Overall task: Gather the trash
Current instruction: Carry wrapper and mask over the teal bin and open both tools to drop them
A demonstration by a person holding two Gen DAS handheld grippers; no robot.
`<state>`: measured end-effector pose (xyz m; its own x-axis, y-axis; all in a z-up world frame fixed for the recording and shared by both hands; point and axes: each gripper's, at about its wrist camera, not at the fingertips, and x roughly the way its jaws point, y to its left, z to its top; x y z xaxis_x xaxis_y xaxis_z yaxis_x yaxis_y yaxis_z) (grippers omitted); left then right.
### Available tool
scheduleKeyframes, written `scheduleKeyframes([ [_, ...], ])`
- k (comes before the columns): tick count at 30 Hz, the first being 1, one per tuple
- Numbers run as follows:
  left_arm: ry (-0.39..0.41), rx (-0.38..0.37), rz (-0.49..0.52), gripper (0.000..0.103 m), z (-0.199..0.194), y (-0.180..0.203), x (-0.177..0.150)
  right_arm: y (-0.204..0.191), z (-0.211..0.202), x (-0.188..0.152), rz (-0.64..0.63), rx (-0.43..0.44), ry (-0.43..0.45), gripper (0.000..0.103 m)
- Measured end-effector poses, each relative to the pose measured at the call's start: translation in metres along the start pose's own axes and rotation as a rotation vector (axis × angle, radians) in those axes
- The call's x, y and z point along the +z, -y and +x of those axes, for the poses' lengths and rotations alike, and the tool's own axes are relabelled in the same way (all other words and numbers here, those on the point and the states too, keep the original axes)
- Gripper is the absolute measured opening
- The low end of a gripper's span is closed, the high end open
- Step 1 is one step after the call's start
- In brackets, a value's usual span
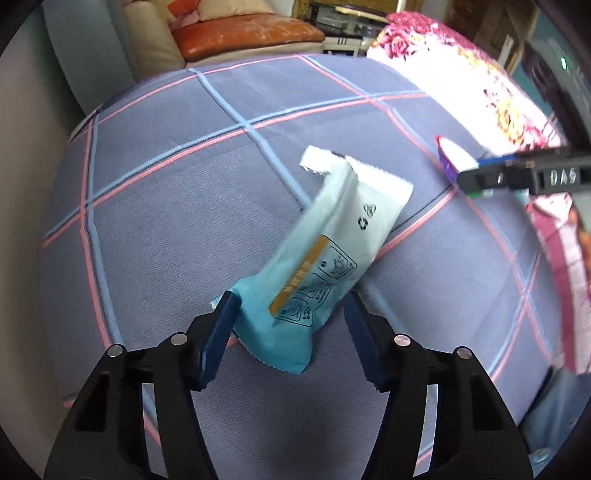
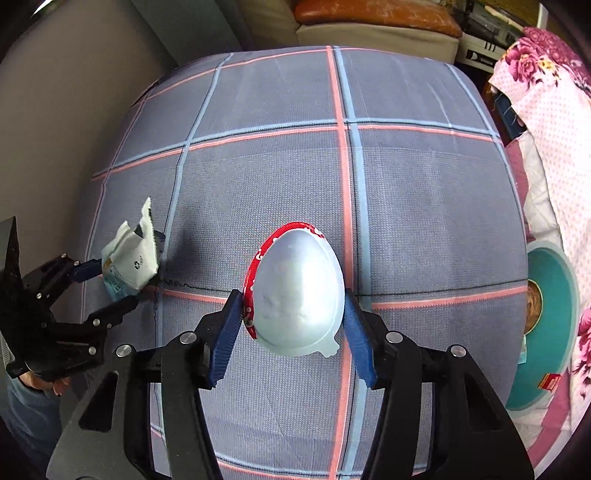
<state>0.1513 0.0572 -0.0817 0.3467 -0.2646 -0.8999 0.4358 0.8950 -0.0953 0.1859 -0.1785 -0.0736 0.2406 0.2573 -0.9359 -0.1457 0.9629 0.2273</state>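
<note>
A white and teal snack wrapper lies slanted on the grey checked cover. My left gripper is shut on its teal lower end, a blue pad against each side. In the right wrist view the same wrapper stands bent up between the left gripper's fingers. My right gripper is shut on a white plastic cup with a red foil lid, its pads pressing both sides. In the left wrist view that cup shows at the right, partly hidden by the right gripper's fingers.
A pink floral cloth is heaped along the cover's right edge. Beside it sits a round teal object. A sofa with an orange cushion stands beyond the far edge. A person's hand shows at the lower left.
</note>
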Motion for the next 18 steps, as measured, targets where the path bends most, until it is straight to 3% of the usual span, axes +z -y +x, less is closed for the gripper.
scheduleKeyframes([
  [4, 0.017, 0.01, 0.007, 0.066, -0.007, 0.006, 0.004, 0.006, -0.008, -0.002, 0.005, 0.009, 0.013, 0.052],
  [7, 0.027, 0.066, 0.071, 0.086, -0.008, 0.015, 0.012, 0.012, -0.012, -0.003, 0.014, 0.014, 0.022, 0.051],
  [8, 0.026, 0.083, 0.098, 0.088, -0.005, 0.018, 0.015, 0.014, -0.013, -0.003, 0.018, 0.016, 0.024, 0.051],
  [13, -0.013, 0.104, 0.179, 0.088, 0.01, 0.024, 0.027, 0.028, -0.017, -0.007, 0.047, 0.029, 0.033, 0.052],
  [15, -0.021, 0.091, 0.194, 0.076, 0.014, 0.027, 0.028, 0.033, -0.019, -0.008, 0.06, 0.034, 0.04, 0.052],
  [17, -0.039, 0.051, 0.185, 0.037, 0.017, 0.029, 0.027, 0.037, -0.02, -0.01, 0.071, 0.039, 0.046, 0.052],
  [18, -0.049, 0.052, 0.181, 0.03, 0.019, 0.03, 0.026, 0.04, -0.021, -0.01, 0.076, 0.039, 0.05, 0.052],
])
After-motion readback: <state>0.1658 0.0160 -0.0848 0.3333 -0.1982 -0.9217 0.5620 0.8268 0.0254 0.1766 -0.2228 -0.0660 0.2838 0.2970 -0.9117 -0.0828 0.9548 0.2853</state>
